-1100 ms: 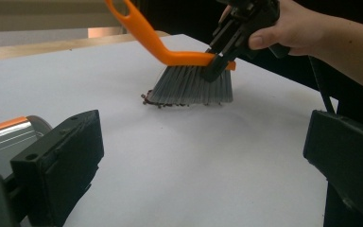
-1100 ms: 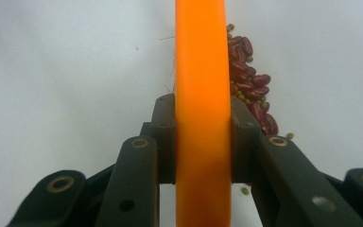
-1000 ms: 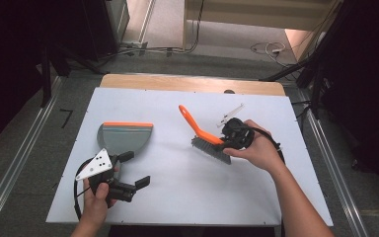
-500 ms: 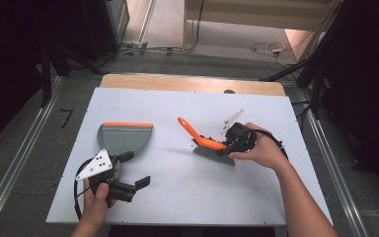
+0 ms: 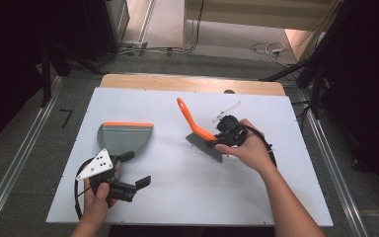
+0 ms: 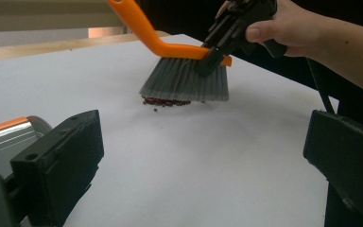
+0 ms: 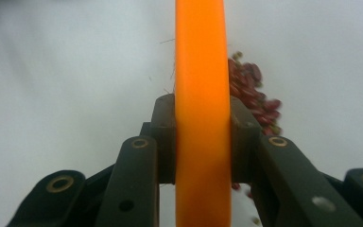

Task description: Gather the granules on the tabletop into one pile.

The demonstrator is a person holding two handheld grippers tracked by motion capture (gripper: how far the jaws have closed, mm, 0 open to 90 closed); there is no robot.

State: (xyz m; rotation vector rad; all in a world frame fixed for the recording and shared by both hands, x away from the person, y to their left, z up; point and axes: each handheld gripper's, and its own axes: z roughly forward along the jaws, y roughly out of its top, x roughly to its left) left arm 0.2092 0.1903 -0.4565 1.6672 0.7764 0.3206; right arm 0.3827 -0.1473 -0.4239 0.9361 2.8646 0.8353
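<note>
Gripping nothing, the left claw (image 5: 137, 170) stood released at the near edge of the white bench (image 5: 177, 197), its jaws well apart in the left gripper view. Just beyond it lay the dustpan (image 5: 125, 137), a grey plastic scoop with an orange lip, flat on the bench and untouched. Farther across, the right claw (image 7: 203, 142) was clenched on the hand brush (image 5: 200, 131), its pads pressing both flanks of the orange back directly above the bristles. That hard, smooth plastic looked light and stiff, though possibly slippery, so a hold low on the back, close to the head, seemed the steadiest place. The grey bristles (image 6: 185, 84) looked soft and splayed where they met the bench. Against them sat a small heap of dark red beans (image 6: 166, 101), hard, round and likely to roll away.
</note>
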